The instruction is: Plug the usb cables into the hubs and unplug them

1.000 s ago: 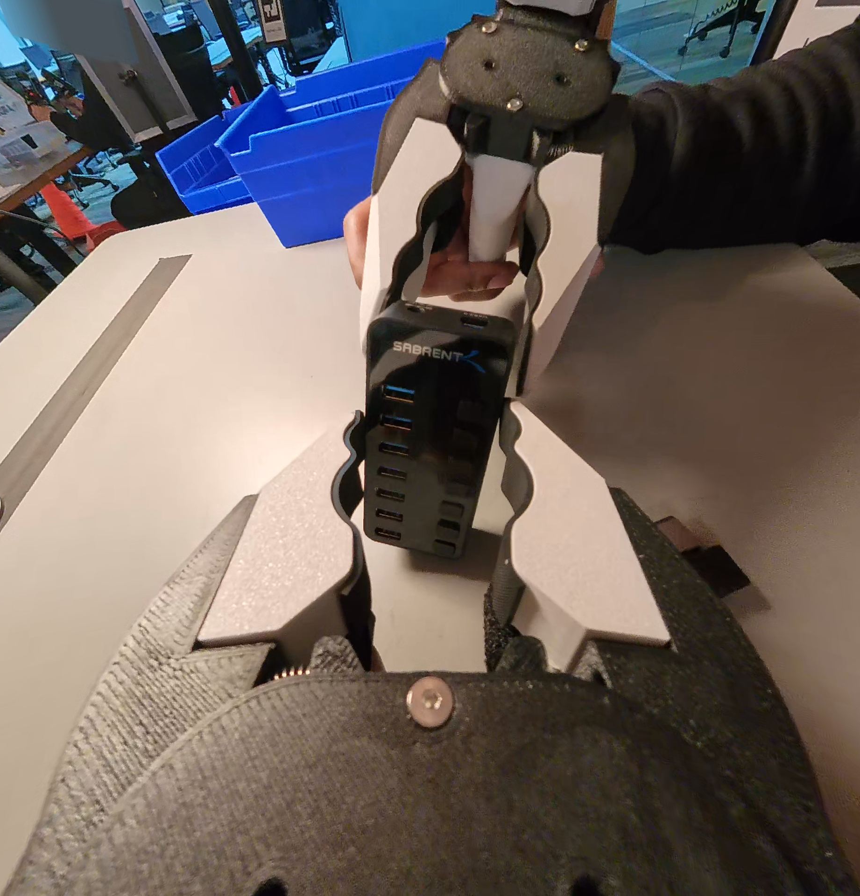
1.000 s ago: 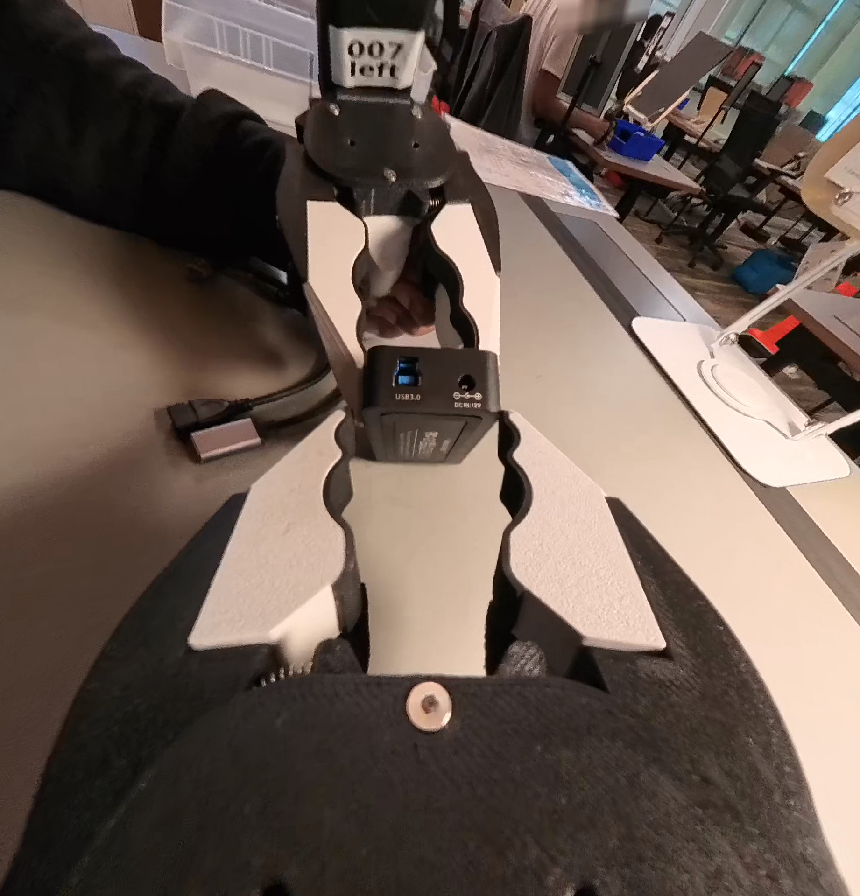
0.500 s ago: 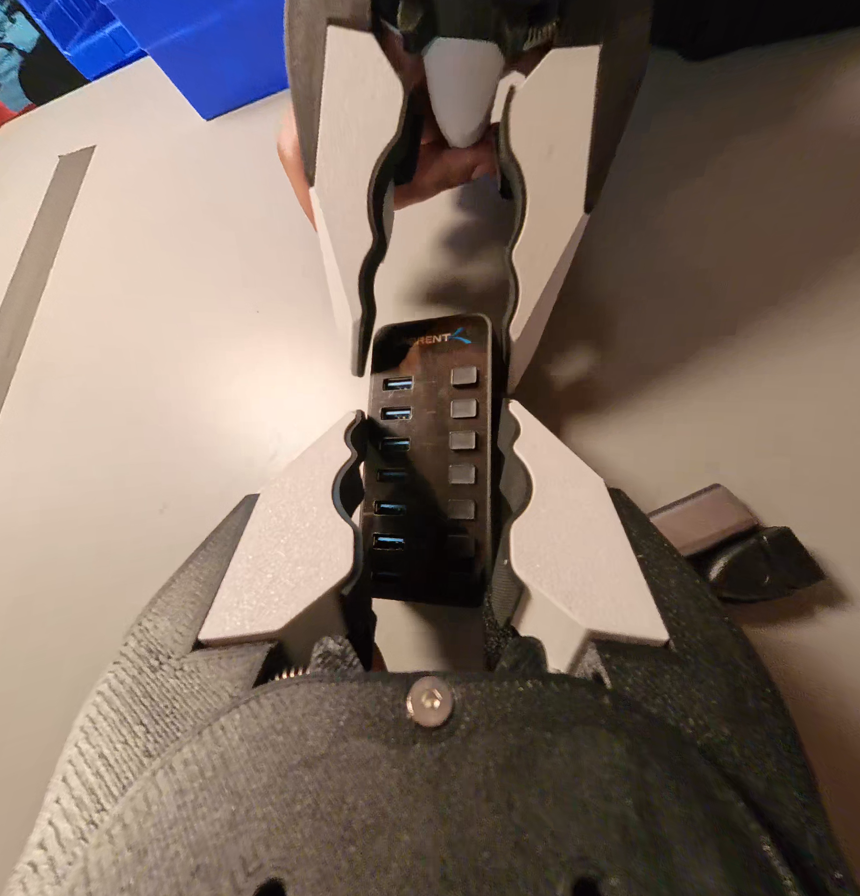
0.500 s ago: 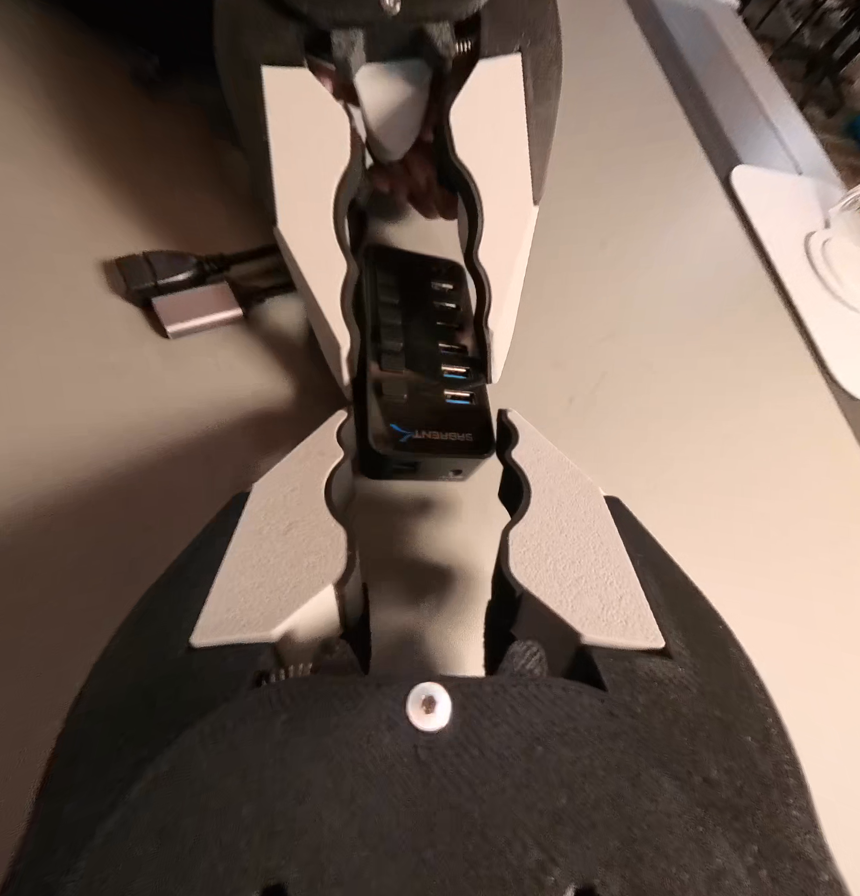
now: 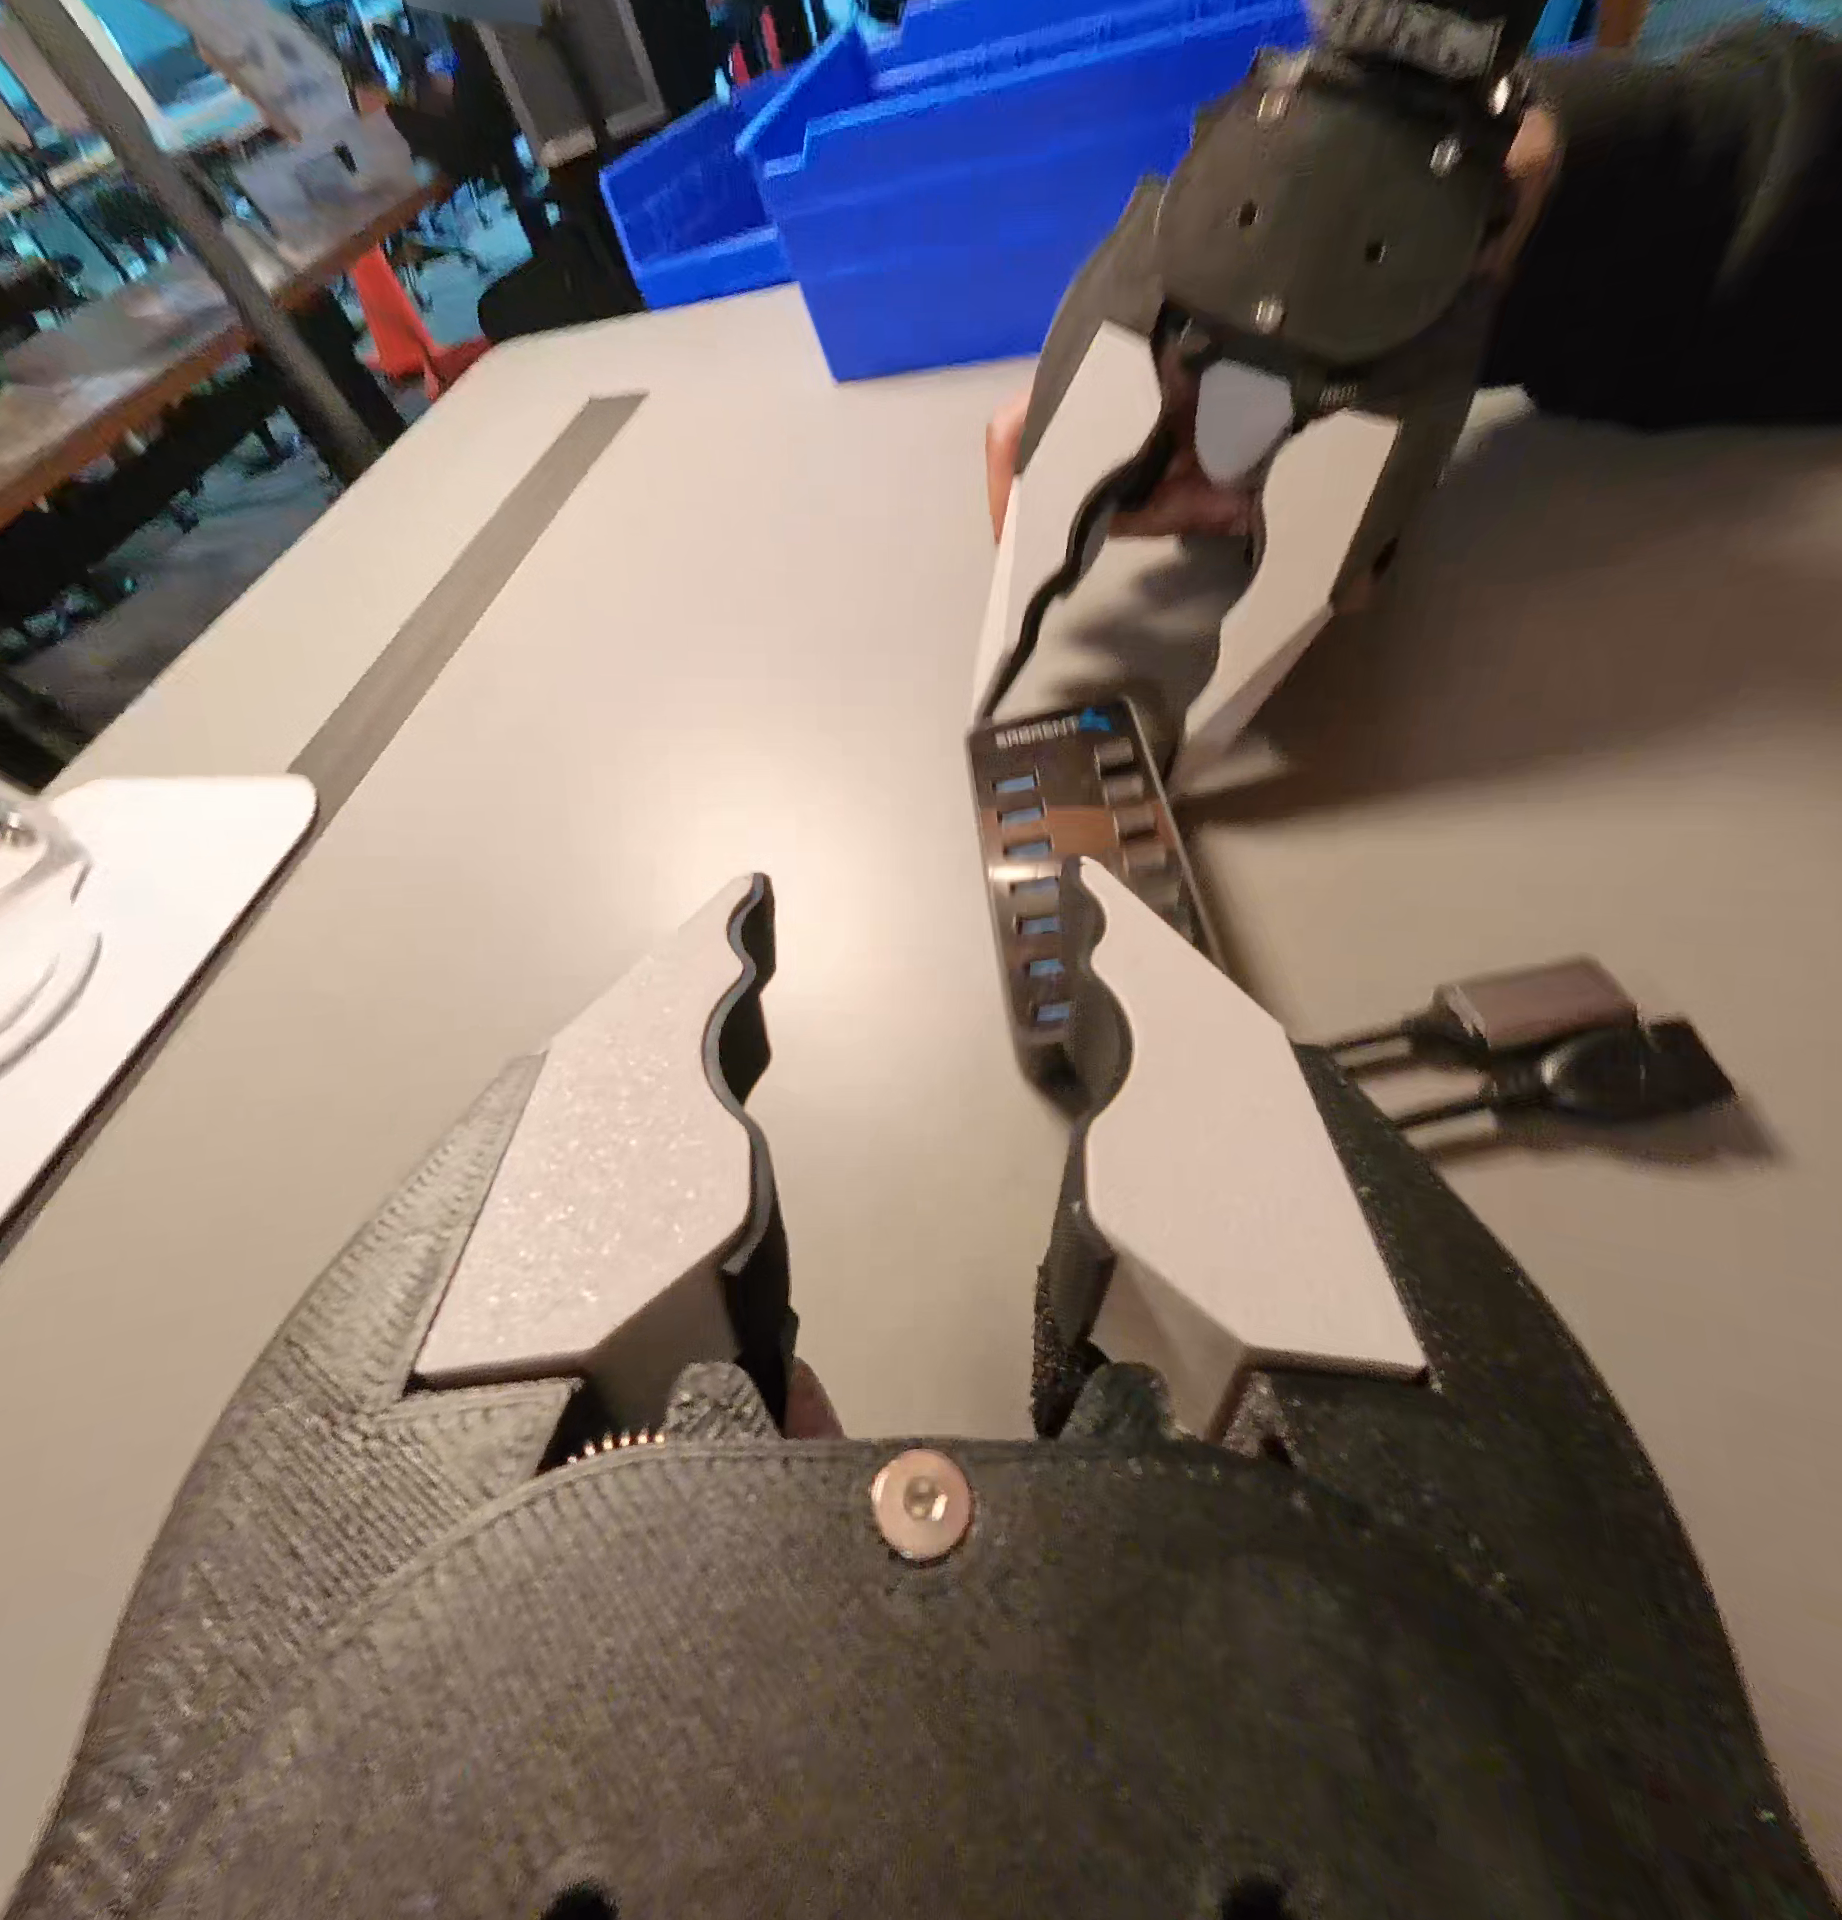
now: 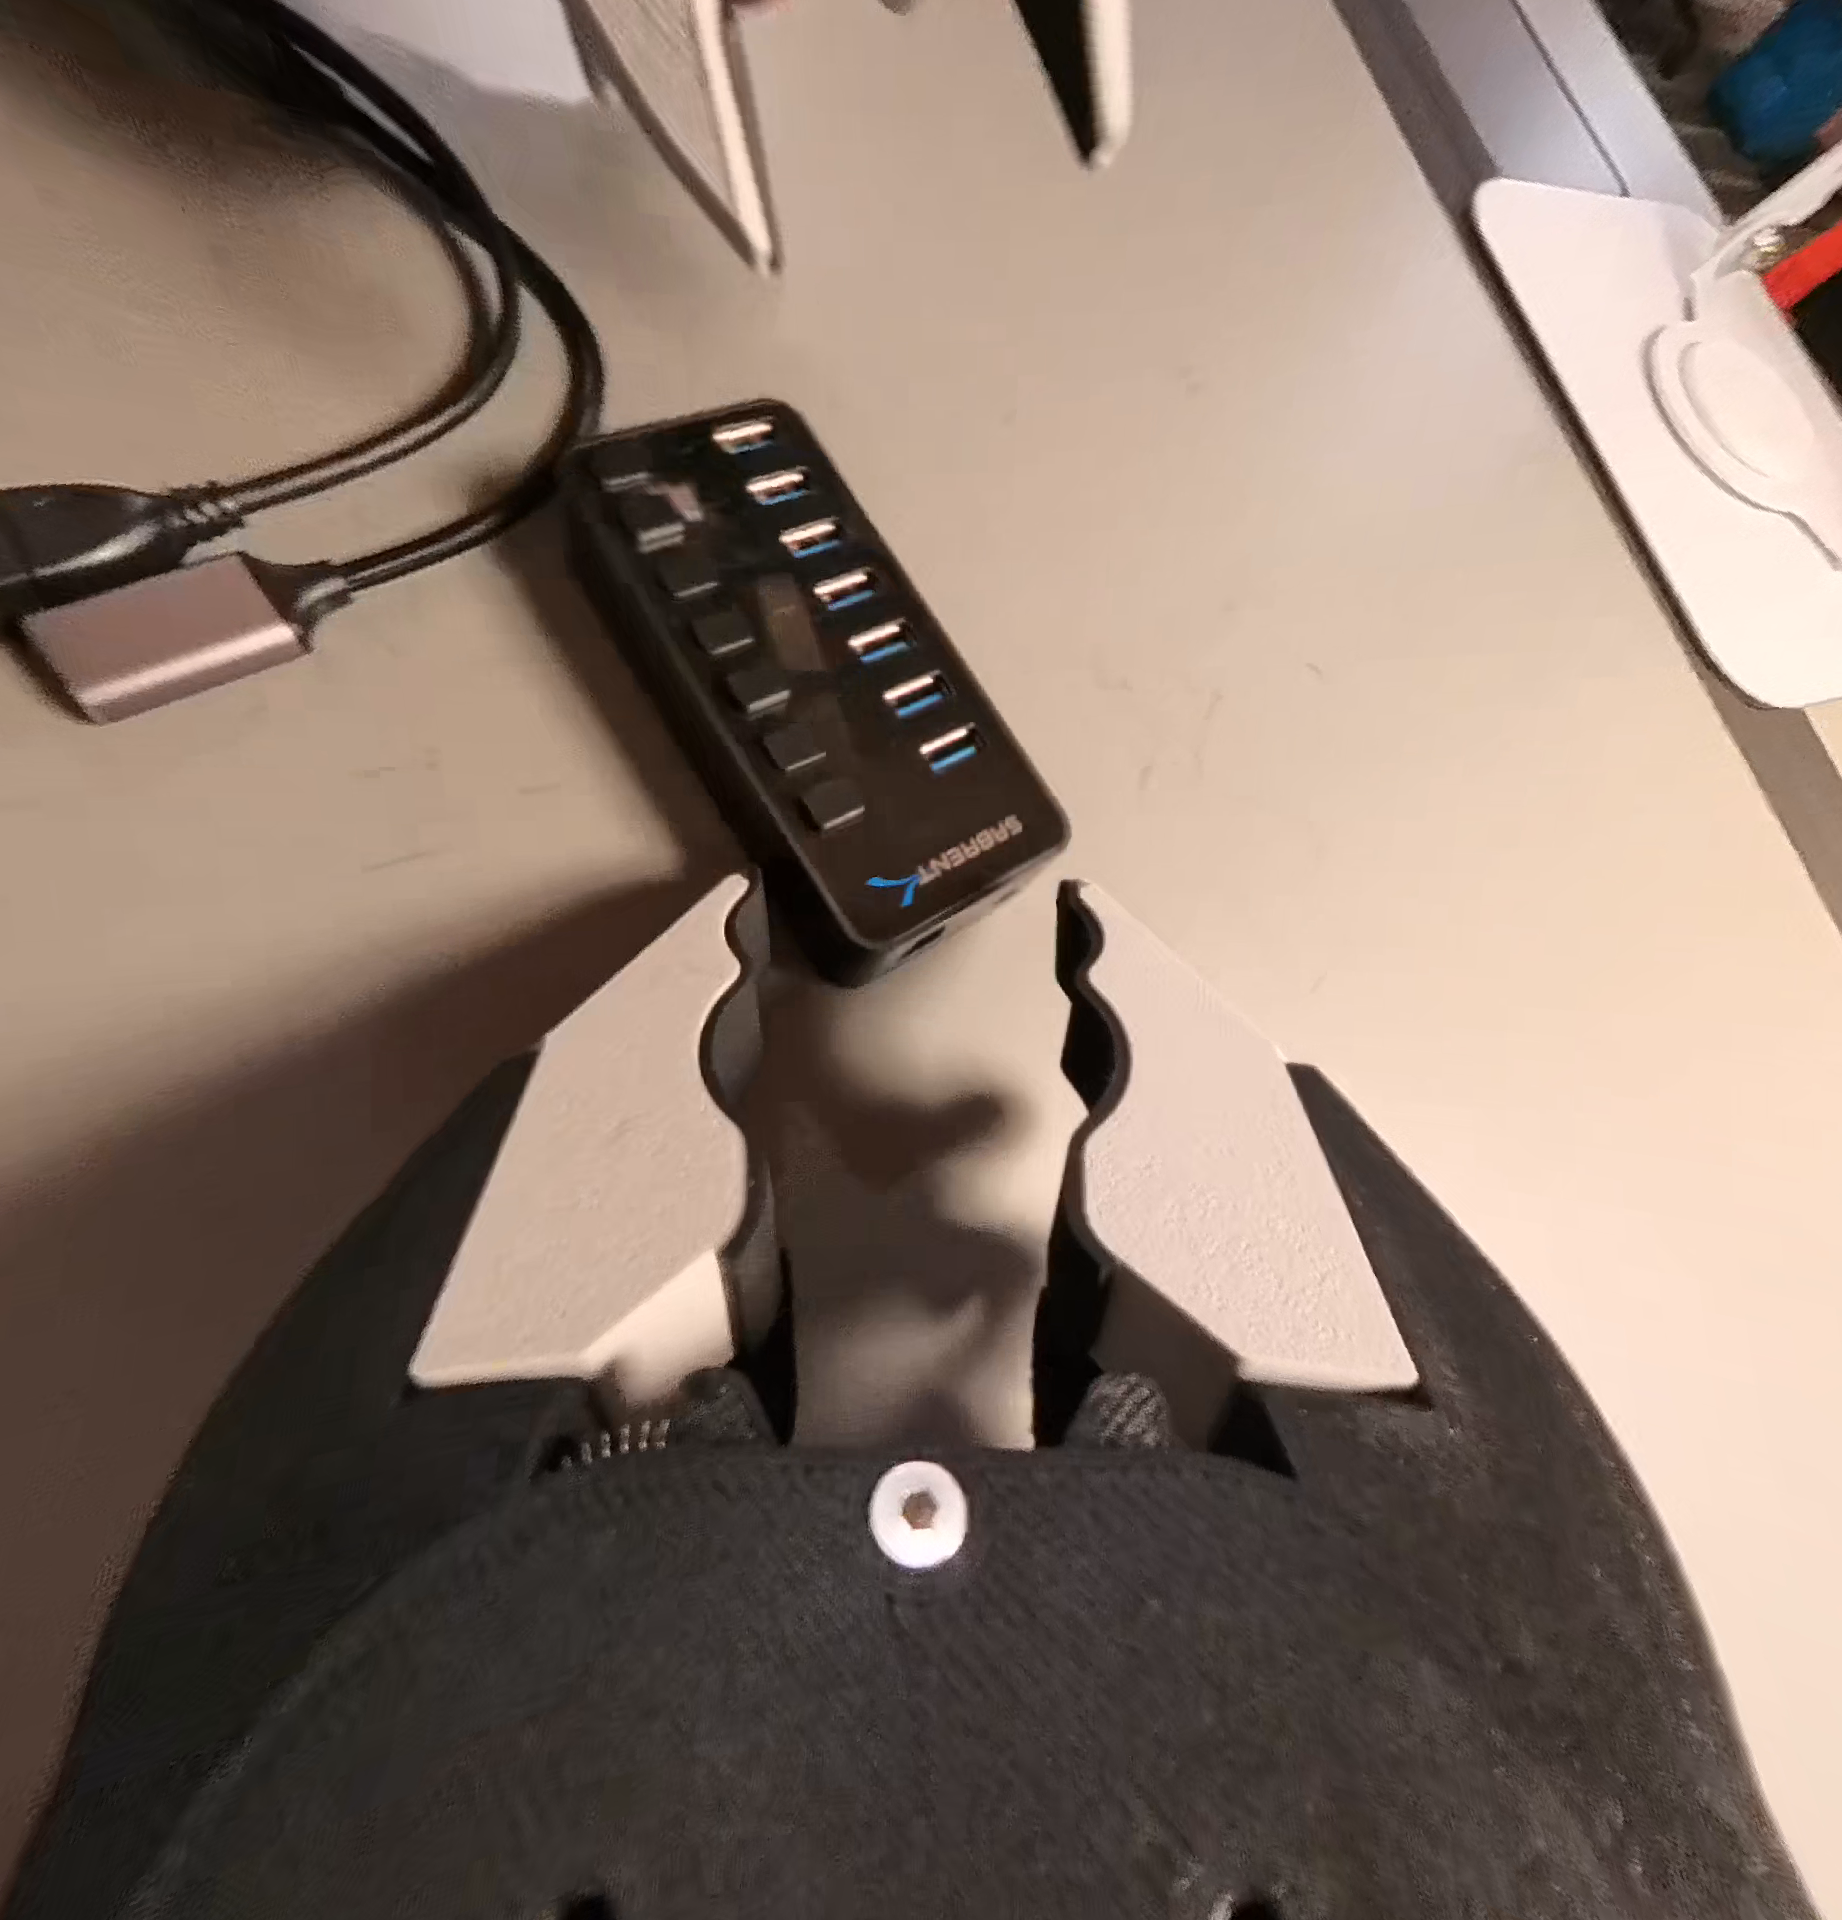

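Observation:
A black USB hub (image 6: 813, 644) with a row of blue ports lies flat on the table, no cable in it. It also shows in the left wrist view (image 5: 1083, 862). My right gripper (image 6: 906, 888) is open, its tips on either side of the hub's near end. My left gripper (image 5: 922, 883) is open and empty, to the left of the hub, its right finger in front of it. Two loose cable ends lie beside the hub: a grey metal adapter (image 6: 158, 644) and a black connector (image 6: 44, 530). The left gripper's fingers (image 6: 730, 156) show at the top of the right wrist view.
A white flat lamp base (image 6: 1675, 416) stands near the table's edge, also in the left wrist view (image 5: 117, 935). Blue bins (image 5: 948, 208) stand at the far end. A dark strip (image 5: 460, 613) runs along the table. A dark sleeve (image 5: 1675, 208) reaches in. The gap from one gripper's tips to the other's is roughly 11 cm. The grey metal adapter (image 6: 158, 644) sits 10 cm or so from the ends of my right fingers. My left wrist view (image 5: 1529, 988) looks at it from another angle. The black connector (image 6: 44, 530) is about 11 cm from my left fingertips. It is also in sight in the left wrist view (image 5: 1614, 1067).
The hub, held up between both grippers, has been laid flat on the table. Both grippers have opened and drawn back; the left one has shifted off to the left.

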